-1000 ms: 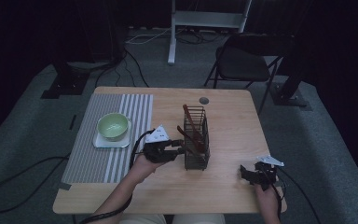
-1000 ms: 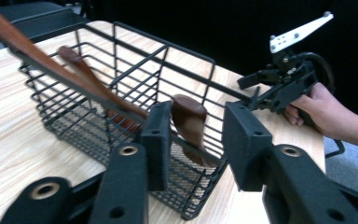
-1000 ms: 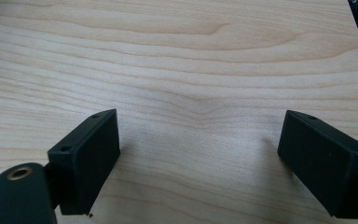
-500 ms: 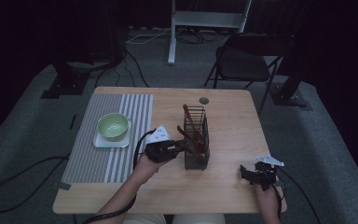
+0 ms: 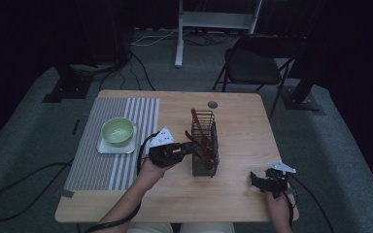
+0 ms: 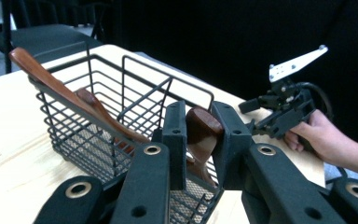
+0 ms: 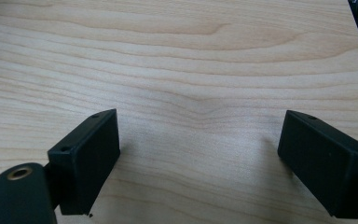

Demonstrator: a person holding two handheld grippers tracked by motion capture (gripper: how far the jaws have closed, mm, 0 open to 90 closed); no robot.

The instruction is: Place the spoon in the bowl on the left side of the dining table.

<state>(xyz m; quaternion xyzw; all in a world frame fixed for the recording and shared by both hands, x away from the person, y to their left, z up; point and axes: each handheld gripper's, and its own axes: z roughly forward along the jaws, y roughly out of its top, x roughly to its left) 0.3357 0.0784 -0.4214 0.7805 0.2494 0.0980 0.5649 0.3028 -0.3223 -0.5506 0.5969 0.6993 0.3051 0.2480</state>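
Note:
A black wire basket (image 5: 204, 144) (image 6: 107, 116) stands upright on the wooden table (image 5: 238, 121), holding wooden-handled utensils (image 5: 198, 127). My left gripper (image 5: 187, 149) (image 6: 200, 133) is at the basket's left rim, shut on the rounded end of a brown wooden handle (image 6: 201, 132) that leans out of the basket. A second wooden handle (image 6: 51, 84) lies slanted across the basket's top. My right gripper (image 5: 261, 178) (image 7: 198, 163) rests low over bare table near the front right corner, its jaws wide open with nothing between them. In the left gripper view the right gripper (image 6: 279, 109) also appears farther off, held by a hand.
A green bowl (image 5: 118, 131) sits on a pale square plate (image 5: 104, 148) on a striped grey placemat (image 5: 102, 145) at the table's left. A small round grommet (image 5: 212, 104) is at the back edge. A folding chair (image 5: 252, 65) stands behind the table.
The left gripper has shifted slightly right toward the basket with the wooden handle in it. The right gripper has stayed put.

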